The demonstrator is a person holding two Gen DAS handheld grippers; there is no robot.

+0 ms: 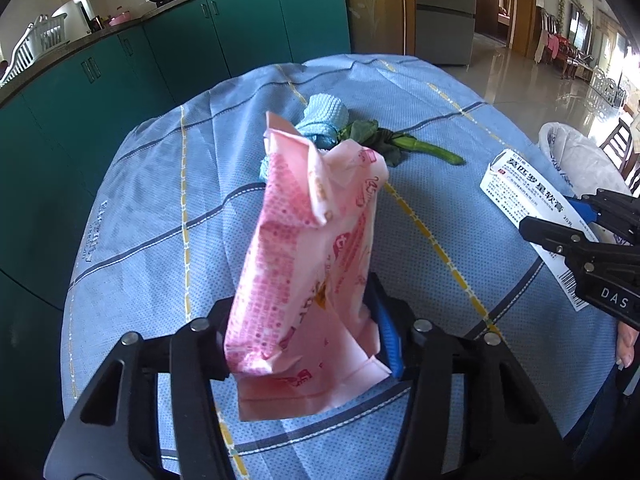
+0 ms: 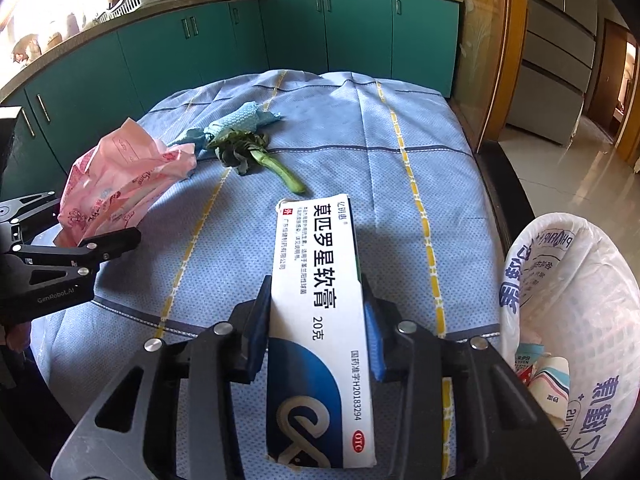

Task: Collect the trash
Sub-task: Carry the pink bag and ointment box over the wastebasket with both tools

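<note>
A crumpled pink plastic wrapper [image 1: 304, 240] stands up between the fingers of my left gripper [image 1: 304, 340], which is shut on its lower part above the table. In the right wrist view the same pink wrapper [image 2: 116, 184] and left gripper [image 2: 94, 216] sit at the left. My right gripper [image 2: 316, 340] is shut on a long white medicine box [image 2: 320, 280], its blue pads pressing both long sides. From the left wrist view, the box [image 1: 520, 196] and right gripper [image 1: 560, 232] are at the right edge. A wilted green vegetable stem [image 2: 260, 152] lies mid-table.
A blue cloth rag [image 2: 240, 120] lies bunched against the stem. The table wears a blue checked tablecloth [image 2: 400, 200]. A bin lined with a white printed bag [image 2: 568, 280] stands off the table's right edge and holds some packaging. Teal cabinets [image 2: 280, 40] run behind.
</note>
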